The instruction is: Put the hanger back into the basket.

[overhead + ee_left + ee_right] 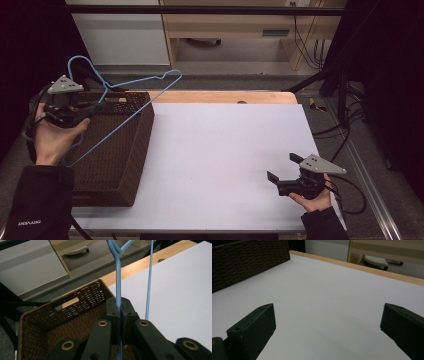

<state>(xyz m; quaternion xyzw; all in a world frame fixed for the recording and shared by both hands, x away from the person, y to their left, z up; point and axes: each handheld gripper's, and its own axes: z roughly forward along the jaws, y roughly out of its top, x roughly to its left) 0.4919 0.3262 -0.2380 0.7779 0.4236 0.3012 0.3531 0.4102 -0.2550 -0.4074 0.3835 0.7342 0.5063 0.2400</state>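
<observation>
I have two grippers in hand and one thing between them to mind: a single blue wire hanger (120, 97). My left gripper (97, 106) has its jaws pressed together on one wire of that hanger, pinching it just below the twist where the hook begins, as the left gripper view shows (118, 277). The hanger is lifted clear and tilted over the far left of the table, its hook up and to the left, its long bottom wire slanting down toward my left hand (55, 135). Under it sits one brown woven basket (127, 165), at the left edge of the table; I see one handle slot in its far wall. My right gripper (285, 167) is at the near right, well apart from the hanger, its two jaws spread wide with nothing between them, just above the white table top (220, 150). One wooden strip (225, 96) runs along the table's far edge.
</observation>
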